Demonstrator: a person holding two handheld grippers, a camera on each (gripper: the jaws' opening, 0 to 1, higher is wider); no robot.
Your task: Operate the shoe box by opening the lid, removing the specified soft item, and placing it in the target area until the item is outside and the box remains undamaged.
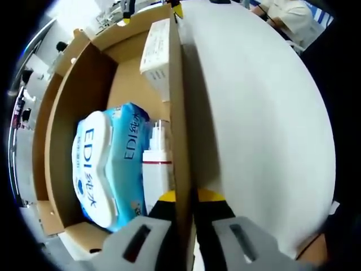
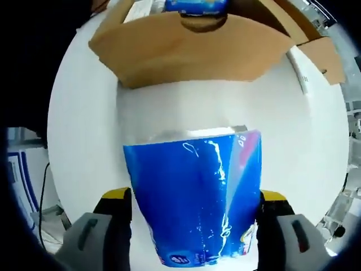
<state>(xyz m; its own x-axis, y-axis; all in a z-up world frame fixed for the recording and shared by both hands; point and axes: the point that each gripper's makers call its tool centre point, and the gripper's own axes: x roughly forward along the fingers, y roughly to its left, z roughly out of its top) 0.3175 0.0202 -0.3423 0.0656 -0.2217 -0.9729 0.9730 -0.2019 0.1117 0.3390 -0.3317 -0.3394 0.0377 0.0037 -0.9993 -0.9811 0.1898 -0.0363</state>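
The brown cardboard shoe box [image 1: 76,107] stands open. Inside it lie a light blue wipes pack printed EDI [image 1: 107,164], a white bottle with a red band [image 1: 156,169] and a white carton [image 1: 155,53]. My left gripper [image 1: 184,197] is shut on the box's side wall [image 1: 180,113], one yellow-tipped jaw inside and one outside. In the right gripper view, a shiny blue soft pack [image 2: 194,197] sits between the jaws of my right gripper [image 2: 192,206], which is shut on it. The pack hangs over the white table [image 2: 84,130], in front of the box [image 2: 192,48].
The white table top [image 1: 265,124] spreads beside the box. A person in a pale top [image 1: 287,14] sits at its far edge. Shelving and dark gear [image 1: 25,96] stand beyond the box.
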